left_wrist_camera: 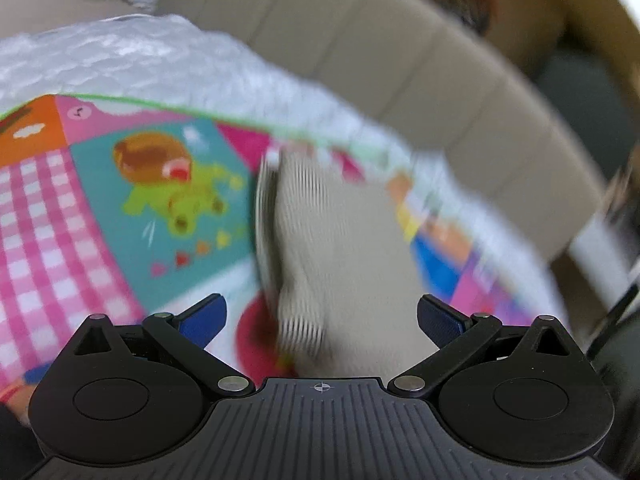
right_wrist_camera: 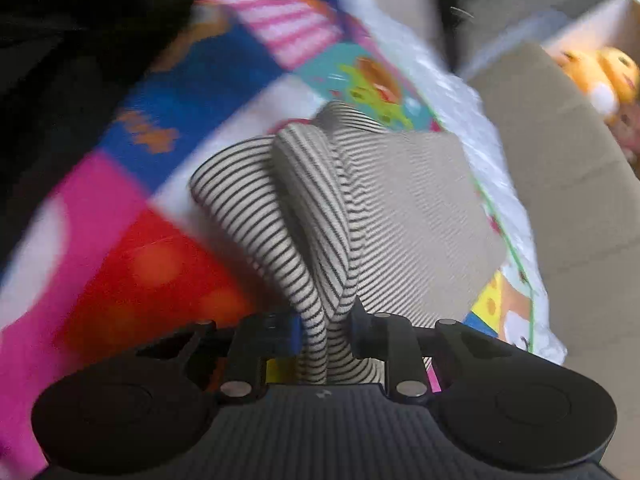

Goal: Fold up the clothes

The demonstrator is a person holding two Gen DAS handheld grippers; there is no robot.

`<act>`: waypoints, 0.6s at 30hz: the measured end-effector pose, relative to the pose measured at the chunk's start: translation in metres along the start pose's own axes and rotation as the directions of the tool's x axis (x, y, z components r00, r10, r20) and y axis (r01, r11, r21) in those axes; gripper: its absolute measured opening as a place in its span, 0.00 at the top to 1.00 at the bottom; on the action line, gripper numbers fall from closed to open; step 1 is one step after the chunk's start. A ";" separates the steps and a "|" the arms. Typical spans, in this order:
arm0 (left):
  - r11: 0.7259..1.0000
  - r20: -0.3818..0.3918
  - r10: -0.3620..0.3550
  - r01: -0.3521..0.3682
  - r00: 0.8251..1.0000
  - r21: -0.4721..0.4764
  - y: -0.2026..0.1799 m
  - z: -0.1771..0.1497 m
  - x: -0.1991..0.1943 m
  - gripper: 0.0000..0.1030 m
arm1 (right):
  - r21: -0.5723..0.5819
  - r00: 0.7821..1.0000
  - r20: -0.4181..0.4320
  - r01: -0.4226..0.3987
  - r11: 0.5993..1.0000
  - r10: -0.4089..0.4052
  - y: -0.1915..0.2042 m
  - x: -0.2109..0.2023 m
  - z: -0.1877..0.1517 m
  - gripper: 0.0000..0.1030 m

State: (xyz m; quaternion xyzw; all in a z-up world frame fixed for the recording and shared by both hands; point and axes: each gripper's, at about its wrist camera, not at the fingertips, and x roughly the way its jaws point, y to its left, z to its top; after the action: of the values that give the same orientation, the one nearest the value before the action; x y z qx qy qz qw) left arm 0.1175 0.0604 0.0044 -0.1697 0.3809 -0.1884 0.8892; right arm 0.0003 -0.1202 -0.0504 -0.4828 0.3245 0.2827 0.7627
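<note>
Play mat (right_wrist_camera: 120, 280): colourful, spread under everything; white padded sheet (left_wrist_camera: 120, 56) beneath its far edge.
Striped garment (right_wrist_camera: 420, 200): lies on mat, one bunched end lifted.
Right gripper (right_wrist_camera: 326, 330): jaws clamped on that bunched end.
Left gripper (left_wrist_camera: 320, 316): jaws spread wide, holding nothing, garment just ahead.
Risk: one-sided pull could drag or twist the fold; thick bunch may slip.

The right gripper (right_wrist_camera: 325, 330) is clamped on a bunched fold of the striped garment (right_wrist_camera: 320, 200), which rises toward frame centre over the colourful play mat (right_wrist_camera: 140, 264). A plush toy (right_wrist_camera: 600, 76) sits upper right.
</note>
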 end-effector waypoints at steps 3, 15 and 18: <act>0.999 0.053 0.014 -0.012 0.998 -0.039 0.005 0.025 0.010 0.00 | -0.124 1.000 -0.001 -0.026 0.992 0.026 -0.008 -0.025 0.005 0.81; 0.993 0.106 -0.045 0.056 0.993 -0.108 0.053 0.072 0.062 0.00 | -0.183 0.999 -0.007 0.037 0.982 -0.039 -0.158 0.055 0.088 0.69; 0.986 0.103 -0.105 0.117 0.989 -0.122 0.072 0.071 0.062 0.00 | -0.148 0.997 -0.010 0.069 0.987 -0.071 -0.177 0.107 0.094 0.68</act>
State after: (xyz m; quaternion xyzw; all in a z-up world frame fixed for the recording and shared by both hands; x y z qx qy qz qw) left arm 0.2248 0.1055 -0.0189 -0.2561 0.3386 -0.2045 0.8820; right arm 0.2204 -0.0876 -0.0044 -0.5512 0.2915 0.2753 0.7317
